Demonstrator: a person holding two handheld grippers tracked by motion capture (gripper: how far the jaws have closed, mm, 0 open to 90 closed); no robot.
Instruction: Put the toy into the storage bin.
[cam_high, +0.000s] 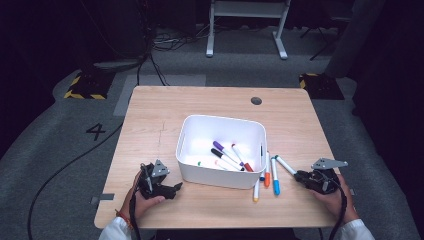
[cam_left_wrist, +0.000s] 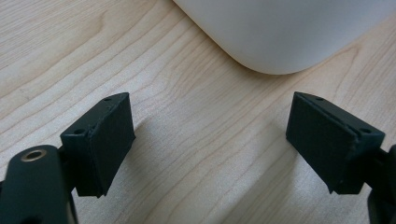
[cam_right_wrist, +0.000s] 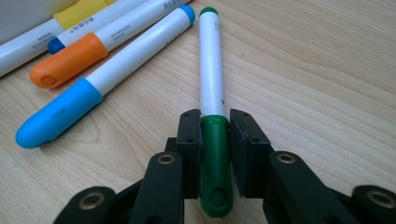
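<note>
Green pen gripped by its cap on the desk, ready to be lifted into the bin.

The right tongs (cam_right_wrist: 215, 140) are clamped on the green pen (cam_right_wrist: 212, 88), lying flat straight ahead; it should be raised level, clear of the blue pen (cam_right_wrist: 102, 79) alongside, towards the white bin (cam_high: 220, 175) beyond. The left tongs (cam_left_wrist: 210, 140) are held open, empty, just short of the bin.

white bin (cam_left_wrist: 289, 32) cut off, marker print (cam_right_wrist: 88, 25) unreadable

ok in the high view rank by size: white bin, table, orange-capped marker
1. table
2. white bin
3. orange-capped marker
All three sit at a similar distance from the camera, so the order is safe.
</note>
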